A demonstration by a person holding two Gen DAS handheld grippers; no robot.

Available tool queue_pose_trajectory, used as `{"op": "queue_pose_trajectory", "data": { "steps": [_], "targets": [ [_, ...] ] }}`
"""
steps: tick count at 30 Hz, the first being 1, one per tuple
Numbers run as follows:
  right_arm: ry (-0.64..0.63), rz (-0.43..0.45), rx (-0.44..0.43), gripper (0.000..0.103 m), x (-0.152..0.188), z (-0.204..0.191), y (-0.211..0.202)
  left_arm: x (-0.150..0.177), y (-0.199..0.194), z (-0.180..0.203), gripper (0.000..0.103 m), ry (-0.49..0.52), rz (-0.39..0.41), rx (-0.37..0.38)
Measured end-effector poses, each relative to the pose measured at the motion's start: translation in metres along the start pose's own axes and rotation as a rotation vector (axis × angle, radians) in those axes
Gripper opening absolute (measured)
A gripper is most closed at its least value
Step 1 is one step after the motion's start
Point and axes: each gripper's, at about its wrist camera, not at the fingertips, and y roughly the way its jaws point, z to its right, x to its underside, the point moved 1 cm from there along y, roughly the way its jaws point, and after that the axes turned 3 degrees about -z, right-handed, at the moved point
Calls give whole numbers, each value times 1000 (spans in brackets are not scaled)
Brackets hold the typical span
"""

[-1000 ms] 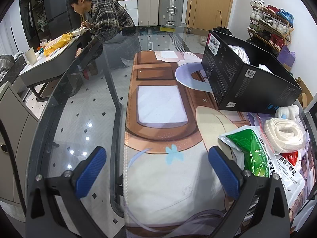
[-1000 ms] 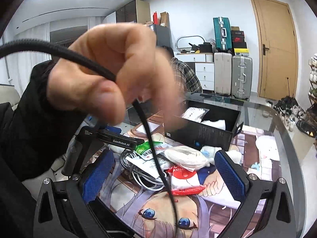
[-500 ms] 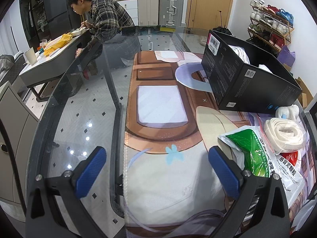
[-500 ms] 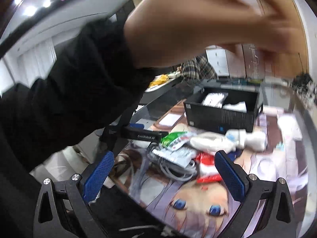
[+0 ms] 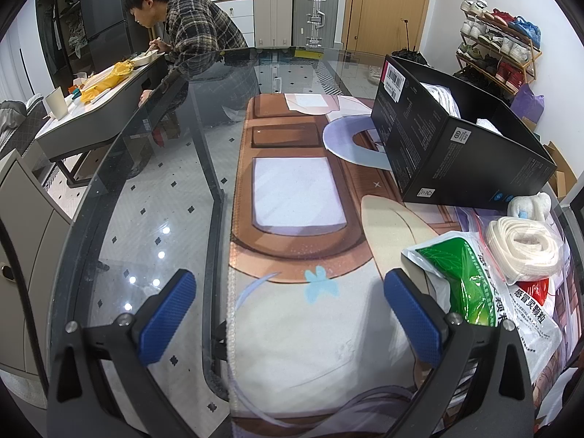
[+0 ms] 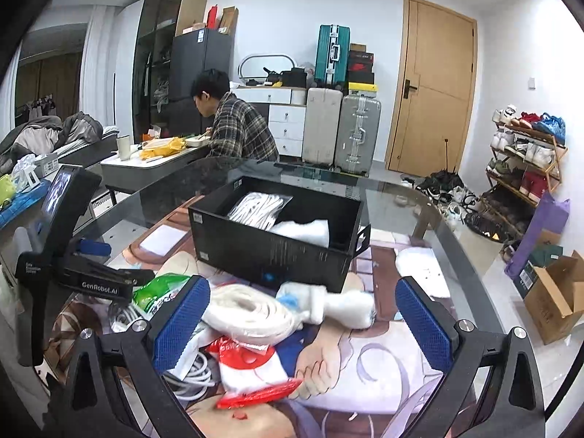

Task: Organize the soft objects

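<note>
The black box [image 6: 277,233] stands open-topped on the printed mat [image 5: 292,197] of the glass table [image 5: 146,219], and serves as the collection bin: a bagged white cord [image 6: 259,208] and a white padded item [image 6: 306,231] already lie inside it. The remaining soft objects sit in a loose pile just in front of the box, within short reach of both tools.

Pile contents, as far as visible:
- a coiled white rope in a clear bag [image 6: 248,314], on top;
- a rolled white cloth [image 6: 339,304], touching the rope bag and lying near the box wall;
- a green-and-white pouch [image 5: 471,281] and a red-and-white packet [image 6: 244,357], partly underneath (a loose white cable also shows at the pile's edge).

Right gripper [image 6: 299,328]: jaws spread wide, holding nothing, aimed at the pile with the rope bag between the pads. This alignment suggests the rope bag or the cloth is the next pick.

Left gripper [image 5: 288,321]: jaws likewise spread and empty, low over bare mat to the left of the pile, well clear of the right tool's path to the box.
</note>
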Motion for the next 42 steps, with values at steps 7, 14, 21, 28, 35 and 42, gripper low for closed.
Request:
{"op": "queue_pose_trajectory", "data": {
  "steps": [7,14,21,28,35,42],
  "targets": [
    [-38,-38,39,103,4,-2,7,0,0,0,103,0,0,0],
    [144,-73,3,103,-1,26,19,0,0,1,103,0,0,0],
    [104,29,150,103,-9,31,9,0,0,1,103,0,0,0],
    [62,147,139,103,-8,27,-15,0,0,1,103,0,0,0],
    [-18,228,160,103,0,20,-36,0,0,1,103,0,0,0],
    [-21,173,106,103,7,22,-37,0,1,1,103,2,-1,-3]
  ]
}}
